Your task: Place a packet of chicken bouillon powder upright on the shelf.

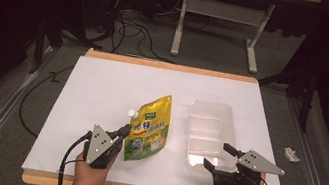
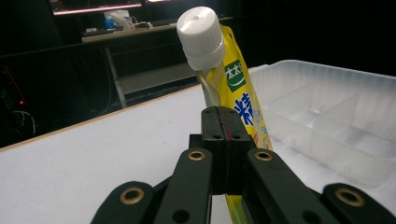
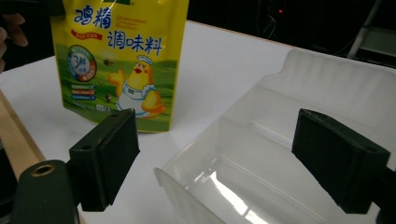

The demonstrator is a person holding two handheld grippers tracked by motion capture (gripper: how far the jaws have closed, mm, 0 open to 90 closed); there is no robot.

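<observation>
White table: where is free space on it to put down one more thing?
The white table is bare on its left half and along the far edge behind the yellow pouch and the clear tray. It is crowded near the front, around the left gripper and the right gripper.

We see a yellow pouch (image 1: pixel 150 128) with a white screw cap (image 2: pixel 201 37) at its upper left corner, standing upright on the white table (image 1: pixel 101 92), its edge clamped in the left gripper (image 2: pixel 223 122). Its front shows a cartoon chicken and Chinese lettering. Just beside it, on its right, lies a clear plastic tray (image 1: pixel 209 130) with dividers, its compartments open upward. Pouch and tray look apart.
</observation>
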